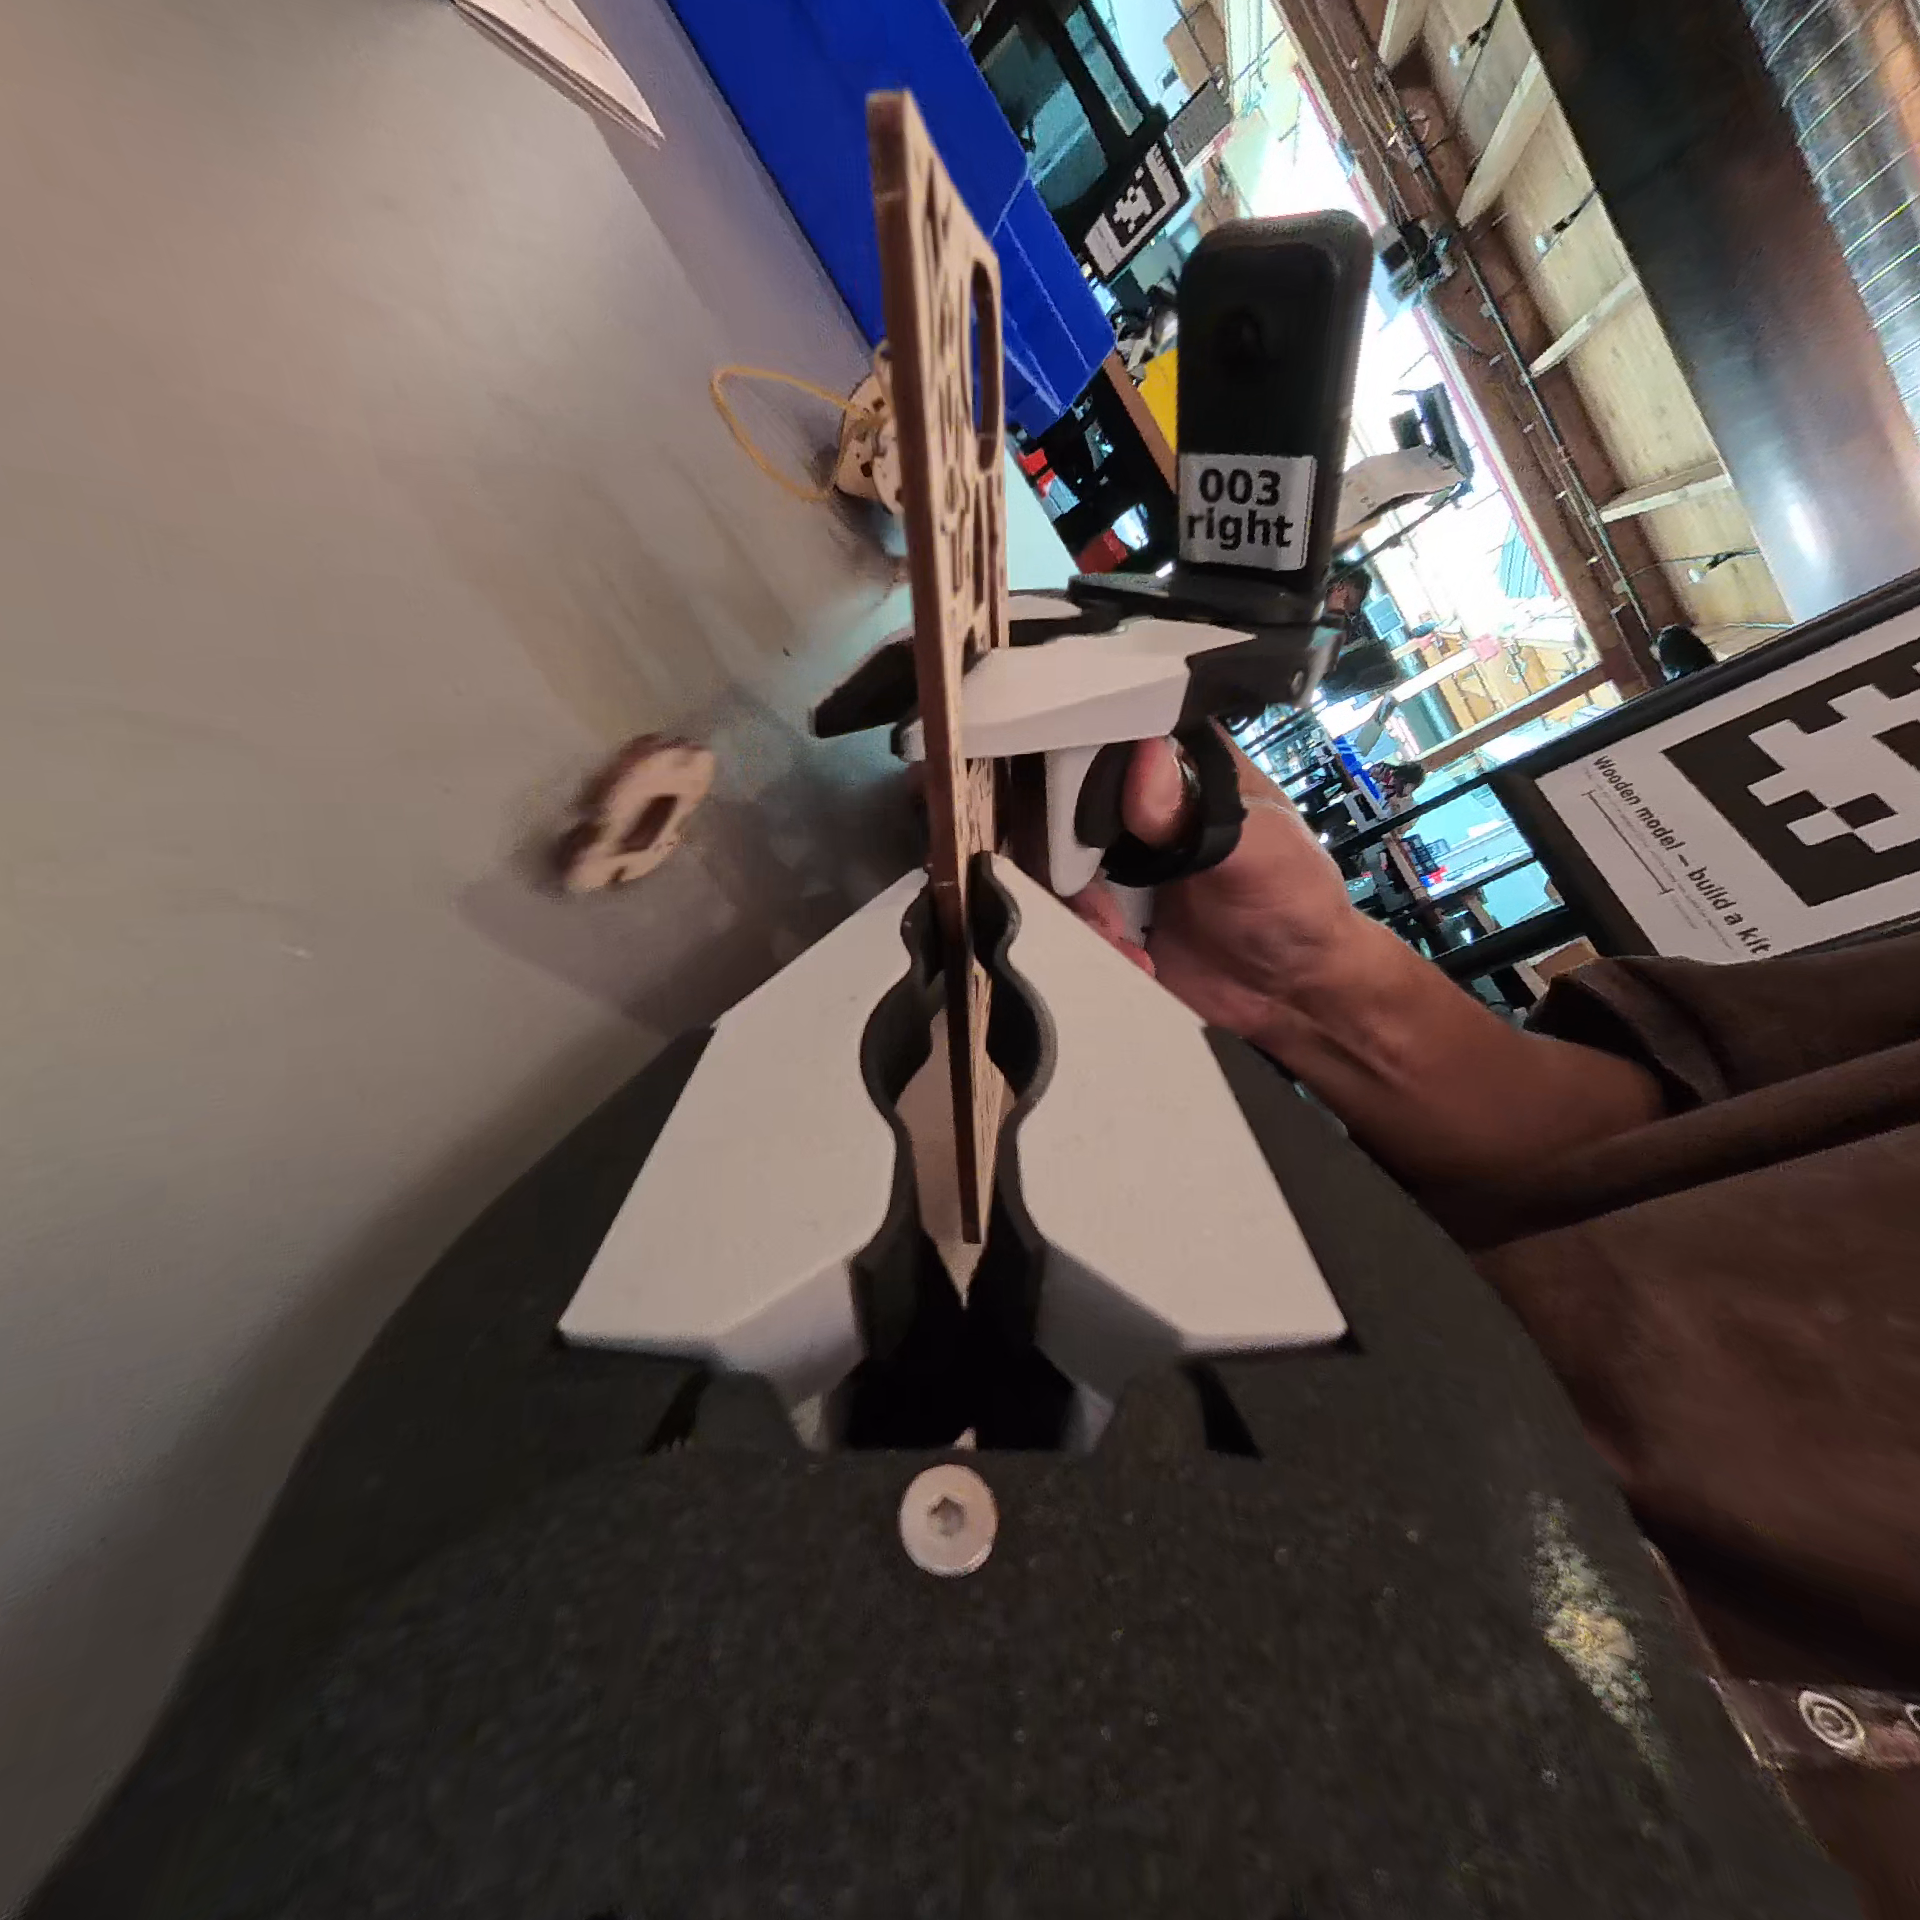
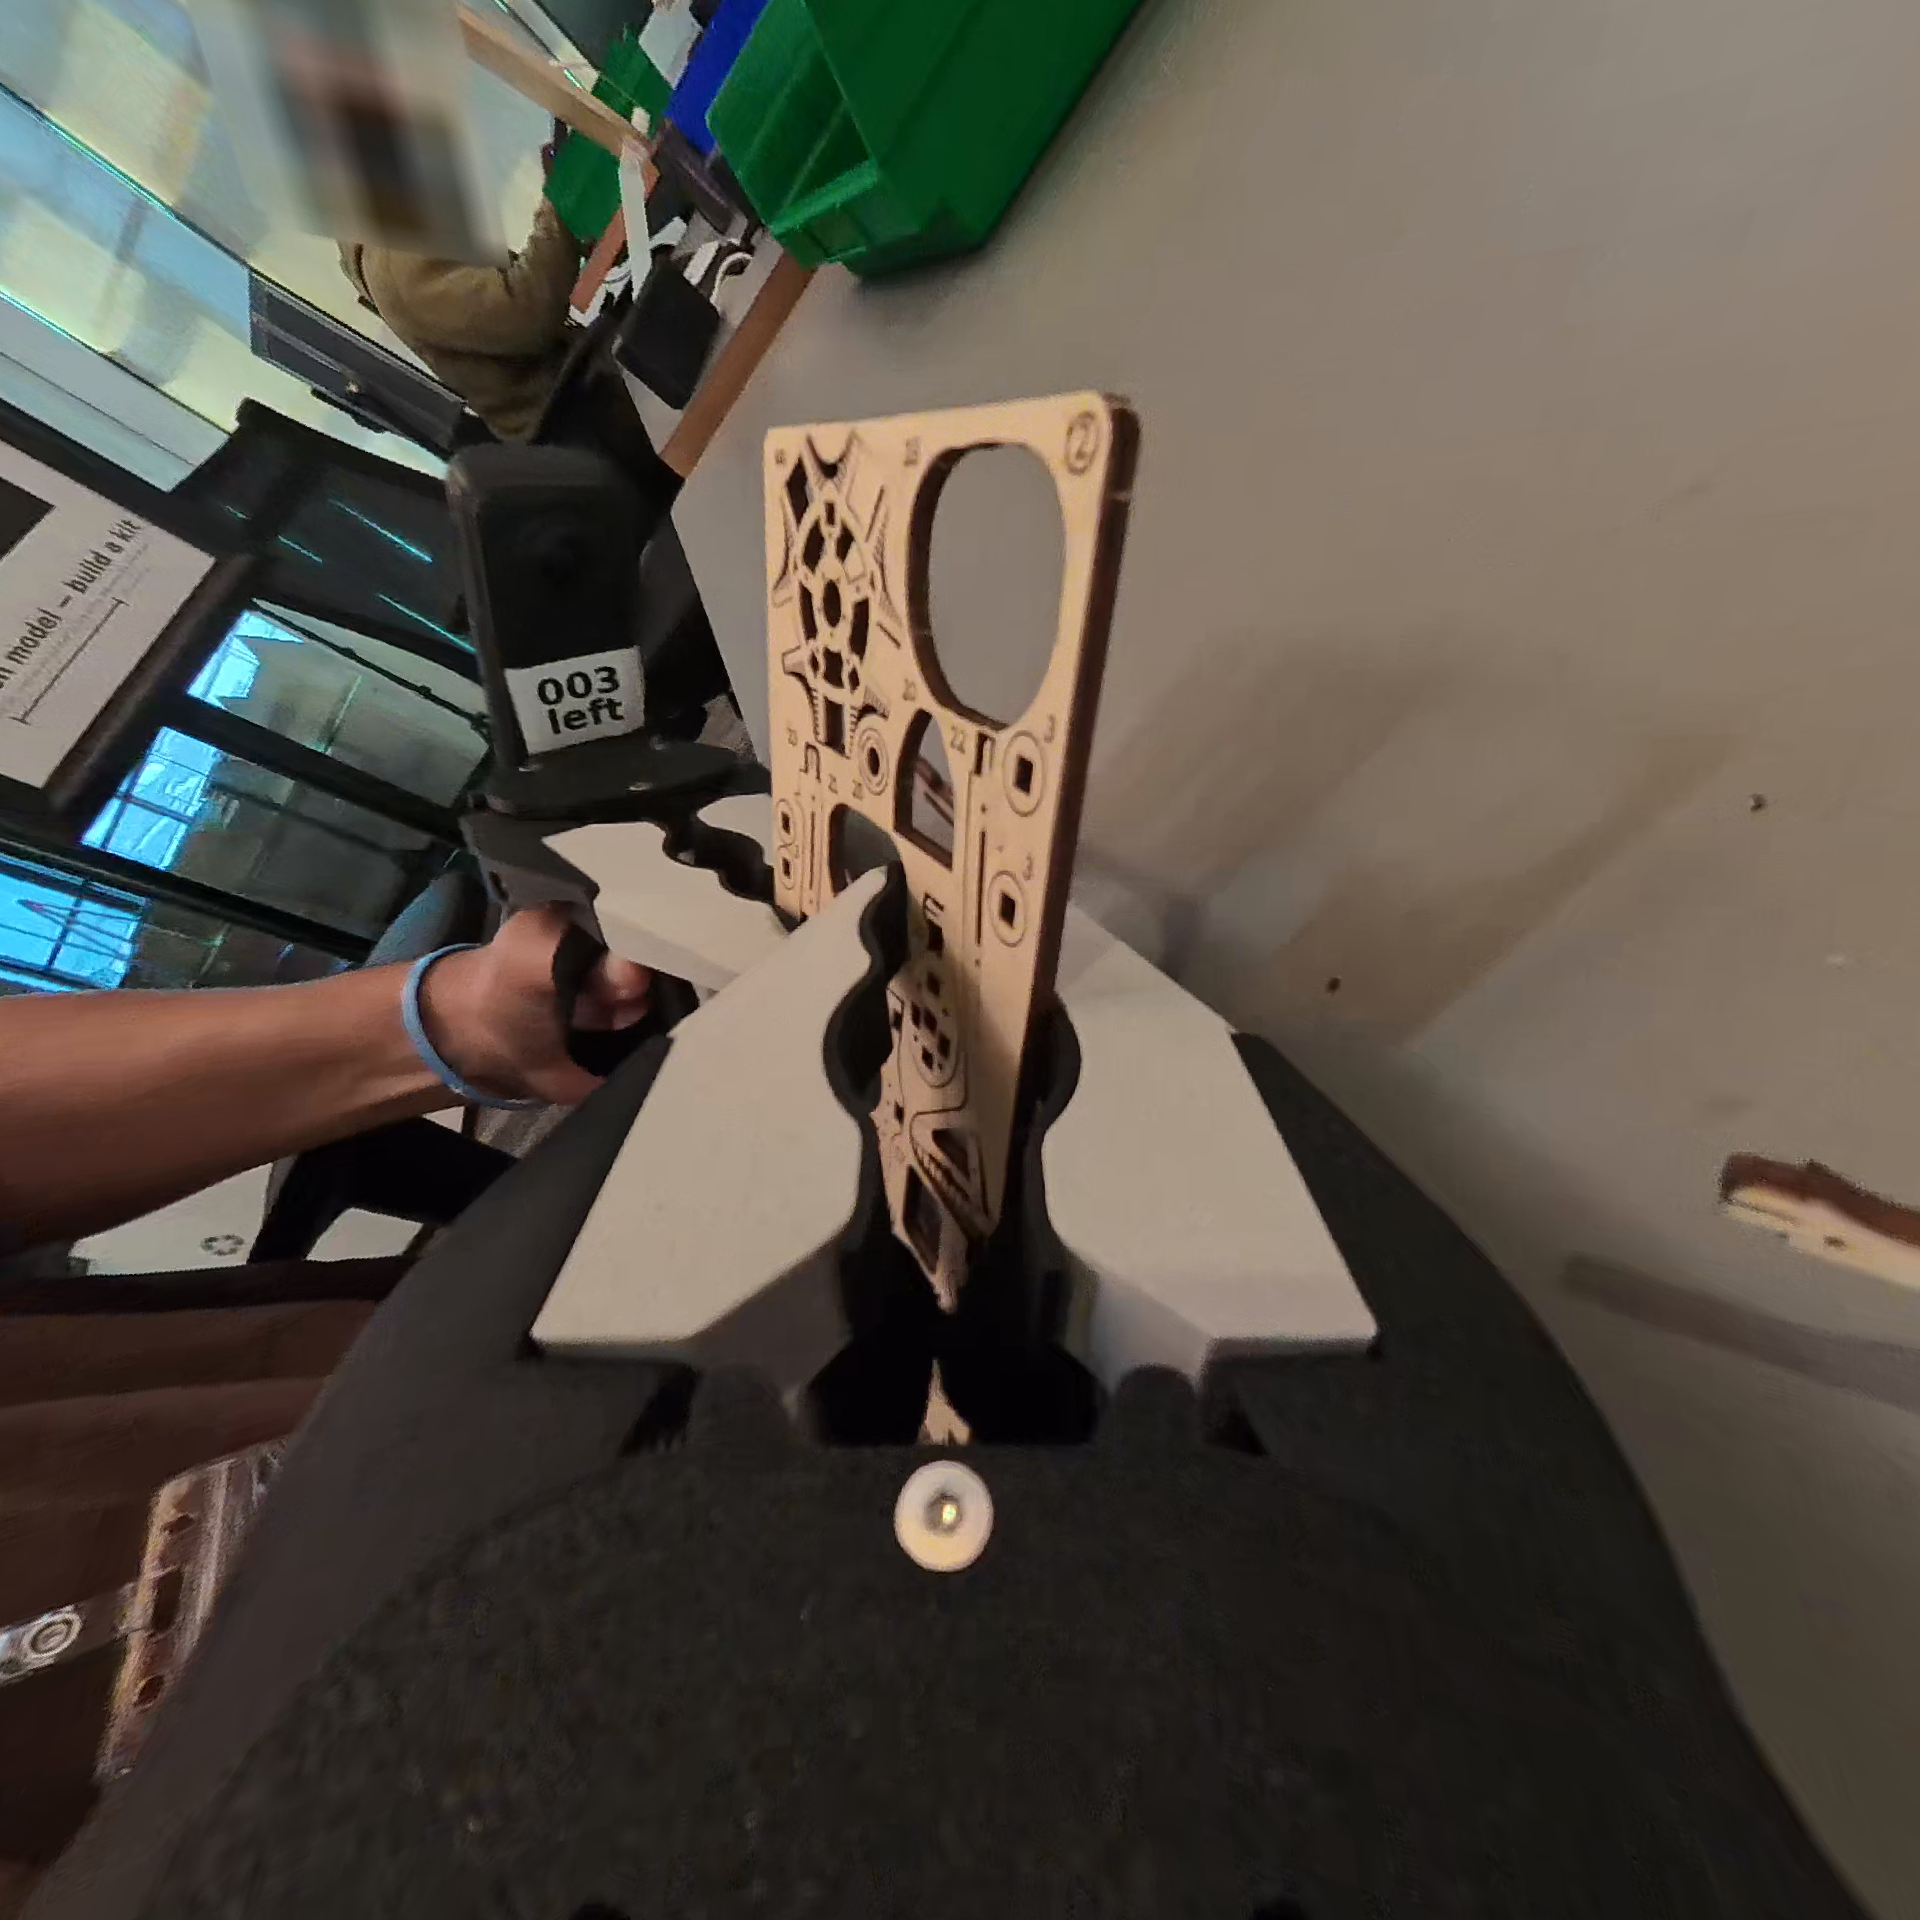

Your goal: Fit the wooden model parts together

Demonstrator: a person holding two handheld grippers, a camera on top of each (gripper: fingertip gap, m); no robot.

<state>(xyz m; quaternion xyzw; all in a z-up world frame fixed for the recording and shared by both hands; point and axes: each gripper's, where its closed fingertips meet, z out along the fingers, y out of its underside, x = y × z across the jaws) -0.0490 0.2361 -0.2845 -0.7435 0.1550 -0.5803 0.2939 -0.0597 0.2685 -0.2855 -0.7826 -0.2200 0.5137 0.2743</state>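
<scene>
Both my grippers, left (image 1: 961,914) and right (image 2: 971,935), clamp the wooden parts sheet (image 2: 997,665); green bins (image 2: 894,114) at twelve o'clock, contents hidden.

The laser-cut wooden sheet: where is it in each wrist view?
Left wrist view: wooden sheet edge-on, centre, upper half, rising from the left gripper.
Right wrist view: sheet broadside, centre, above the right gripper.
Shared landmark: the grey table.
</scene>
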